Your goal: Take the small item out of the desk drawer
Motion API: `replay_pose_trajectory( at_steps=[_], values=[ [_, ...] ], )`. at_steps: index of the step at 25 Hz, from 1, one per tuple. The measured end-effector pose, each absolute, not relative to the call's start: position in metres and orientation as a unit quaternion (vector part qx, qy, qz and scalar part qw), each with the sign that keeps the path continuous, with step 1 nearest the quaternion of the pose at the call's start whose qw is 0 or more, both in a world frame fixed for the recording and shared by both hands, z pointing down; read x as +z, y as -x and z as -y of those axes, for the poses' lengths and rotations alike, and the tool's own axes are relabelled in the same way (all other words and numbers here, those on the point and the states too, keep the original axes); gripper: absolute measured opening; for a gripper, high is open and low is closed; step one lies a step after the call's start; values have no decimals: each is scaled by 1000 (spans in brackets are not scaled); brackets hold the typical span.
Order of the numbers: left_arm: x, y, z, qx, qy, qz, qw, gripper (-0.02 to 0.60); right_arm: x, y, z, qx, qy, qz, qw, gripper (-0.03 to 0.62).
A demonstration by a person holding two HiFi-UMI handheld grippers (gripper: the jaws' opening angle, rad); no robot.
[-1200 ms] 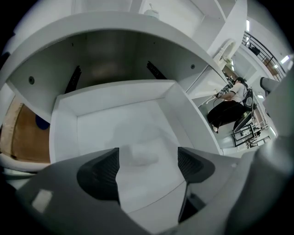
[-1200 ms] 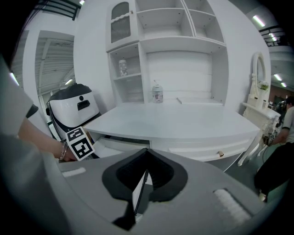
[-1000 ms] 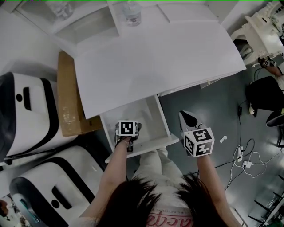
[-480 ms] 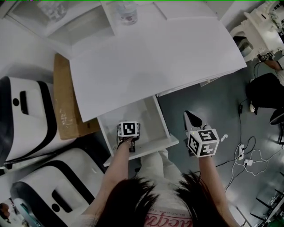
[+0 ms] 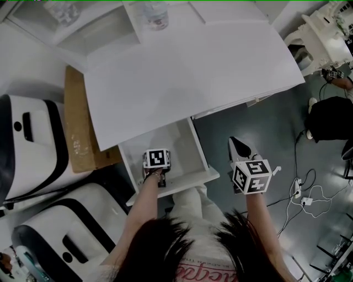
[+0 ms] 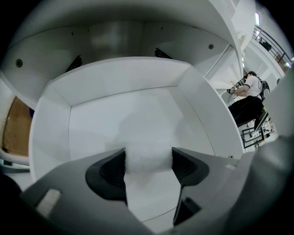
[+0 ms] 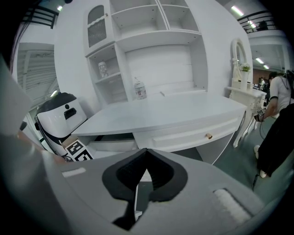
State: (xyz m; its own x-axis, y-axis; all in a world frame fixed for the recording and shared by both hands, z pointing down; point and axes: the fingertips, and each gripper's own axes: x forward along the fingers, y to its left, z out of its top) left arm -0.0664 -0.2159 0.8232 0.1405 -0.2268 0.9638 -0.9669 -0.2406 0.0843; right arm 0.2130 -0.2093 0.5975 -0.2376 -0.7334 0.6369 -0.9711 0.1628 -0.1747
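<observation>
Drawer (image 5: 187, 142) stands pulled out from under the white table (image 5: 182, 71). The left tongs (image 6: 148, 159) point down into its front part and have just been closing, and their pads now press on the small white fluffy item (image 6: 147, 153) — bare drawer floor lies open around it up to the walls. Right tongs (image 7: 146, 155), clenched and empty, hang over open floor (image 5: 251, 124) — apart from the drawer's right edge.

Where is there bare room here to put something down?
The desktop is bare from its front edge back to the bottle by the shelves. The open drawer is bare along its right side and back; its front is crowded by the left claw, whose jaws have just been closing on a white fluffy item.
</observation>
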Motion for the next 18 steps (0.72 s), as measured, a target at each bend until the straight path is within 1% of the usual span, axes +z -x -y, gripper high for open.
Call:
replay_pose_trajectory(
  at_steps=[10,15,18],
  values=[
    [798,68,215,459,-640,472,397,314,584,-205,214,276,-575,744,199,2],
    [779,72,223,453,-650,484,372,314,569,-204,212,266,-576,749,193,2],
    [770,69,219,439,-654,481,385,314,562,-202,210,261,-575,751,190,2]
  ],
)
